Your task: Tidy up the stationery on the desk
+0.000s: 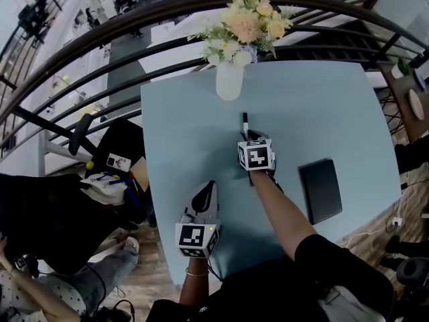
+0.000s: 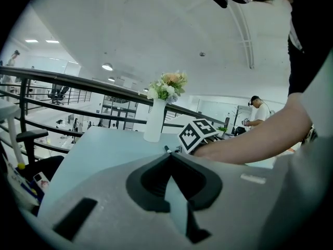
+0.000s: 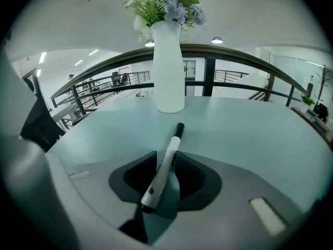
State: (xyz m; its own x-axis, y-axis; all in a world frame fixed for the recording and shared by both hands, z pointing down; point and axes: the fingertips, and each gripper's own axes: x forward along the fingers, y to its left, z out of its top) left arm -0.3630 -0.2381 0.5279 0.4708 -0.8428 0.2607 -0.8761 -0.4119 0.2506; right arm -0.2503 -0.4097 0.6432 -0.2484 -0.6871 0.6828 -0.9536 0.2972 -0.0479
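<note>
Head view looks down on a pale blue table (image 1: 181, 133). A white vase (image 1: 229, 80) with flowers (image 1: 247, 20) stands at the 12 o'clock edge of the table. A black notebook (image 1: 320, 190) lies flat near the 3 o'clock side.

Your right gripper (image 1: 249, 138) is near the middle of the table and points to 12 o'clock, toward the vase. A marker (image 1: 245, 121) sticks out of its front. The marker's black cap also points to 12 o'clock. The notebook is at about 4 o'clock from this gripper and does not touch it.

Right gripper view shows the jaws partly open. The white marker lies between them, tilted a bit, with its cap on the table. The pads sit close on each side of it. A thin gap shows on one side, so they do not seem to squeeze it.

Your left gripper (image 1: 210, 186) is at about 7 o'clock from the right one, near the 6 o'clock edge of the table. It points to 12 o'clock too. Left gripper view shows its jaws closed all the way, tip to tip, with nothing between them. It holds nothing.
</note>
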